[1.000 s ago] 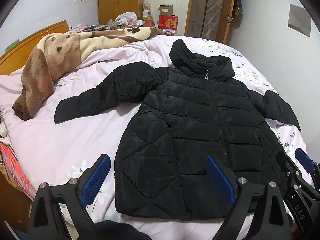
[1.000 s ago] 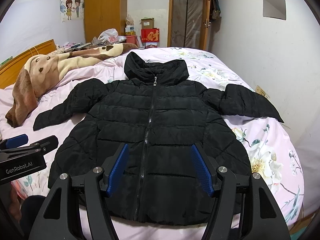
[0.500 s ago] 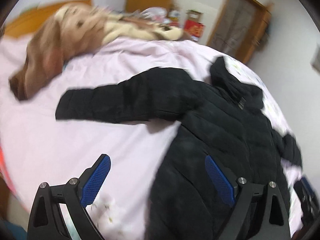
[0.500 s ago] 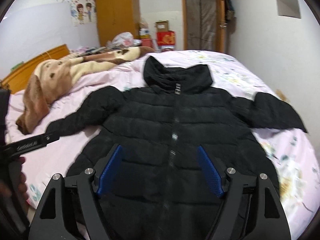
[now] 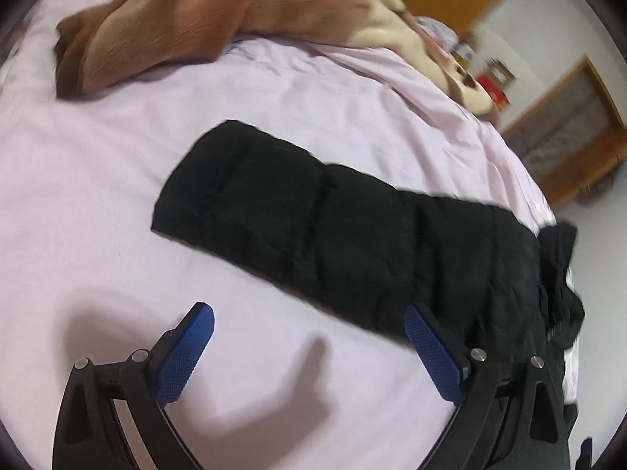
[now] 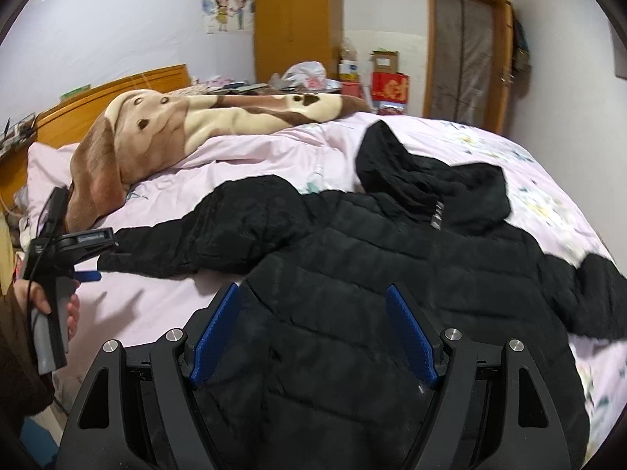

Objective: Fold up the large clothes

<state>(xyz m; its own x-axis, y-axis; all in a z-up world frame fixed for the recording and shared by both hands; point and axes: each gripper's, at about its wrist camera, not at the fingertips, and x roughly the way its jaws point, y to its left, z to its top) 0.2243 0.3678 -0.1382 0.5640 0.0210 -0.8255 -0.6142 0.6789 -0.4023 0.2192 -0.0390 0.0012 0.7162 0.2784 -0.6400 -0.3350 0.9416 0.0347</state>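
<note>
Left wrist view: left gripper [image 5: 309, 346] gaped wide above the pink sheet [image 5: 98, 203], beside the jacket sleeve [image 5: 313, 231]
Right gripper [image 6: 313, 333]: spread apart, empty, over the black jacket [image 6: 392, 274]

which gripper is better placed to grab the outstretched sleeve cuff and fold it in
Left. The left gripper hangs open just short of the sleeve, close to its cuff. The right gripper, also open, is over the jacket body, farther from it.
</note>
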